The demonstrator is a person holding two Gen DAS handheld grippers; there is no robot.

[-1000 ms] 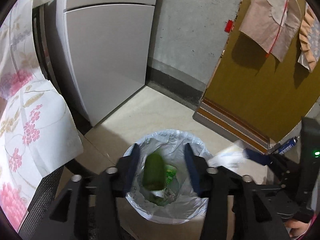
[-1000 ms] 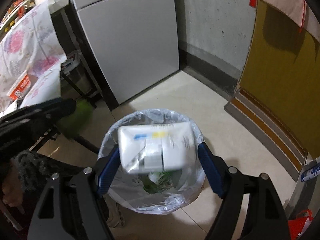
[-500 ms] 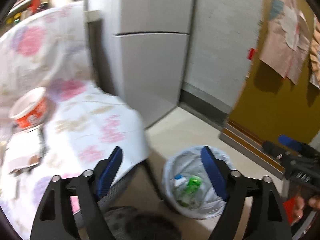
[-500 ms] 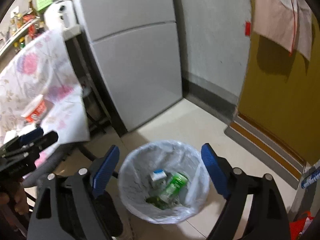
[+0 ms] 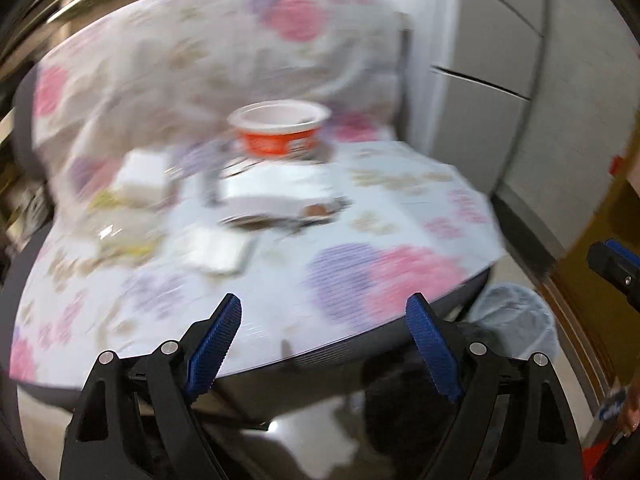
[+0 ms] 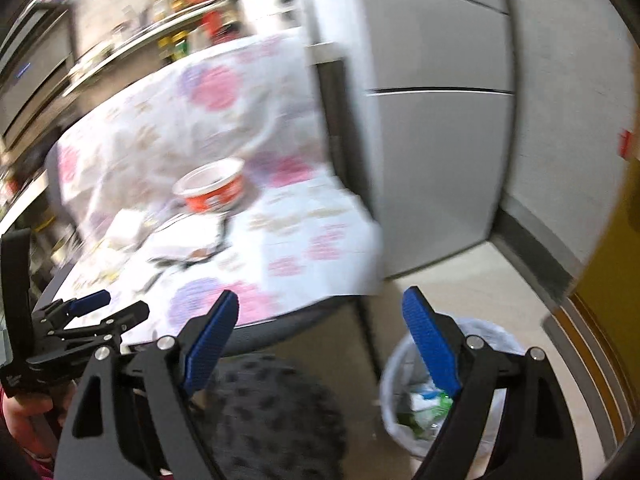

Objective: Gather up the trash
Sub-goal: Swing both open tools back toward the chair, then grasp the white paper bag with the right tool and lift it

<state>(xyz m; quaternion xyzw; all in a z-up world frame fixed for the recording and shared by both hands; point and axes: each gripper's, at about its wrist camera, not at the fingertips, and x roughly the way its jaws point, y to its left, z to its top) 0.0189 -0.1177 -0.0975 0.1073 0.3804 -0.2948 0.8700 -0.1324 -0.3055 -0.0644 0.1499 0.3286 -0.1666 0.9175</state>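
- Blue-padded left gripper (image 5: 322,344) faces the flowered tablecloth (image 5: 280,280) with its jaws spread wide and nothing between them.
- Right gripper (image 6: 320,344) is likewise wide apart and empty; it hangs over the table edge, with the bag-lined trash bin (image 6: 500,340) at 4 o'clock in its view, on the floor just beside the table.
- Trash left to collect lies on the cloth: a red instant-noodle bowl (image 5: 280,128) at 12 o'clock in the left view, a flat tray with dark scraps (image 5: 280,196) just before it, a white box (image 5: 142,172) at 10 o'clock and a flat white packet (image 5: 216,248) nearer the gripper.
- Bin already holds green and white litter (image 6: 424,404); the task appears partly done.
- Both views are smeared by motion, so small items cannot be told apart.
- Risks, as judged: a hasty closure on the open bowl could crush its thin wall or tip out leftovers; the scrap tray could spill if lifted aslant; a pad could catch and drag the loose cloth, pulling everything toward the edge; the two grippers, near each other, could collide over one target.
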